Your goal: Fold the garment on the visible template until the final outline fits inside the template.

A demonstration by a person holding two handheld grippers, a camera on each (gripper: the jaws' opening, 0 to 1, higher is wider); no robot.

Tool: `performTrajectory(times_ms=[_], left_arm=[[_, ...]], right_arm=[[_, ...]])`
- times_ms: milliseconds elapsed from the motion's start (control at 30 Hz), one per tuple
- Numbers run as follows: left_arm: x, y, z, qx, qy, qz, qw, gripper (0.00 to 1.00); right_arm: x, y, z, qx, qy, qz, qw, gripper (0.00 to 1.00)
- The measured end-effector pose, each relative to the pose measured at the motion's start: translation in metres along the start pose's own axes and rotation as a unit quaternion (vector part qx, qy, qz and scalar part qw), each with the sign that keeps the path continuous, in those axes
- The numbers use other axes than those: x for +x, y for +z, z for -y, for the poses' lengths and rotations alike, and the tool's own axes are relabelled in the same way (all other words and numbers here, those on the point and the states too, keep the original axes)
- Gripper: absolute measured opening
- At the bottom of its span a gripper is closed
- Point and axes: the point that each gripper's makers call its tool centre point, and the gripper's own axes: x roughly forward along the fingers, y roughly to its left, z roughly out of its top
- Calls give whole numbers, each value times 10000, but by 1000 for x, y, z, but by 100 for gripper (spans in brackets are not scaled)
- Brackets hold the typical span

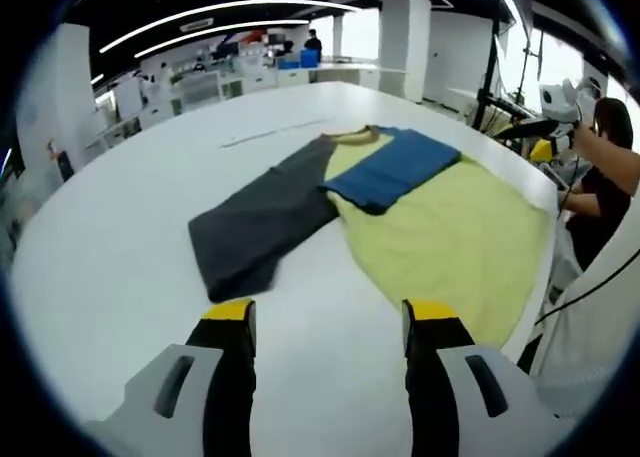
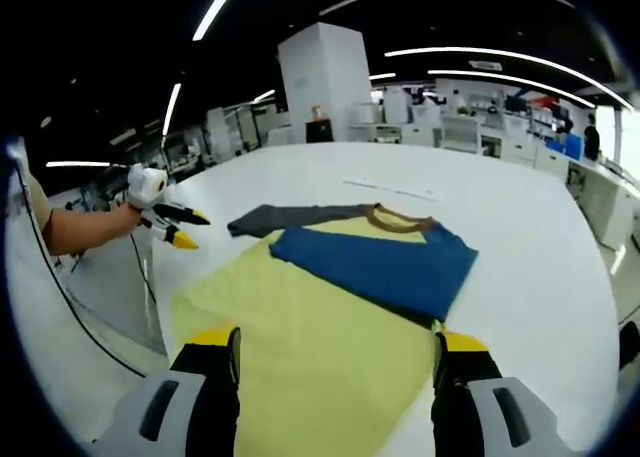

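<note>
In the left gripper view, the left gripper (image 1: 328, 322) rises from the bottom edge with its two yellow-tipped jaws spread apart and nothing between them, held above a white table (image 1: 110, 267). Beyond the jaws lies the garment (image 1: 440, 227), a T-shirt spread flat on the table. Its body is pale yellow, one blue sleeve (image 1: 395, 167) is folded inward over the chest, and a dark grey sleeve (image 1: 262, 222) stretches out sideways onto the bare table. At the right edge of this view, a person (image 1: 605, 177) stands beside the table.

In the right gripper view, the right gripper (image 2: 338, 349) also stands with its jaws parted and holding nothing, hovering over the yellow hem of the garment (image 2: 310, 347). The blue sleeve (image 2: 385, 262) lies across the shirt, just below its brown collar (image 2: 400, 219).
</note>
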Motion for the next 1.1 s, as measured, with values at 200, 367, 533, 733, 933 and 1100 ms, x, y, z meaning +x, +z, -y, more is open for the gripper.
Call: performTrajectory(times_ms=[200, 367, 533, 733, 933, 1100], left_arm=[[3, 0, -10, -66, 116, -25, 9999, 55], [6, 0, -16, -66, 183, -75, 9998, 55], [10, -2, -26, -71, 300, -135, 9994, 54], [12, -3, -40, -145, 434, -193, 9988, 54], [14, -1, -52, -314, 536, -162, 9979, 51], [17, -1, -60, -275, 631, -225, 9974, 50]], right_arm=[[-3, -6, -2, 38, 2, -25, 10000, 78], [-5, -8, -2, 79, -4, -19, 10000, 78], [-7, -11, 0, 125, -26, -18, 9999, 78], [-10, -12, 3, 156, -66, -22, 9999, 78], [-11, -14, 6, 179, -90, -24, 9998, 78], [-12, -15, 8, 195, -107, -35, 9997, 78]])
